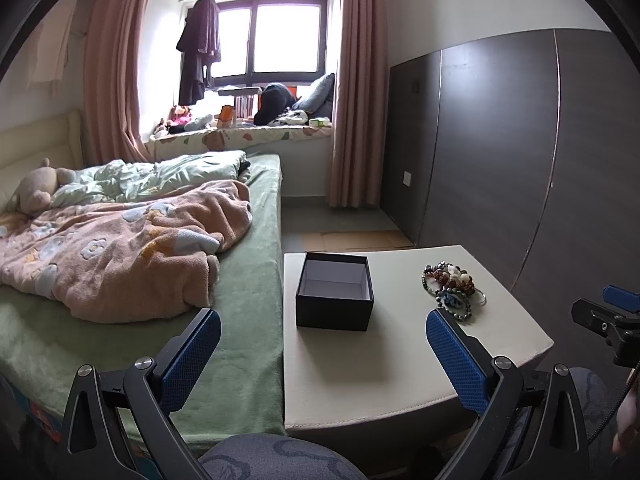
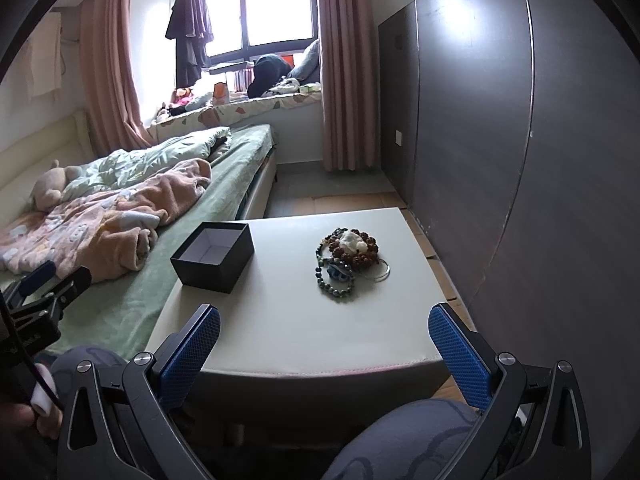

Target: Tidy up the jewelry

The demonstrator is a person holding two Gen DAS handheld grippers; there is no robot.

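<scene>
A pile of beaded bracelets and rings (image 2: 349, 259) lies on a white low table (image 2: 304, 332); it also shows in the left wrist view (image 1: 452, 286). An open, empty black box (image 2: 214, 256) stands on the table's left part, also seen in the left wrist view (image 1: 335, 296). My left gripper (image 1: 323, 344) is open and empty, held above the table's near edge in front of the box. My right gripper (image 2: 324, 338) is open and empty above the table's near edge, short of the jewelry pile.
A bed with a green sheet (image 1: 244, 320) and pink blanket (image 1: 120, 252) adjoins the table's left side. A dark wardrobe (image 2: 500, 140) stands close on the right. My knees (image 2: 404, 440) are below the table edge. A window seat holds clutter at the back.
</scene>
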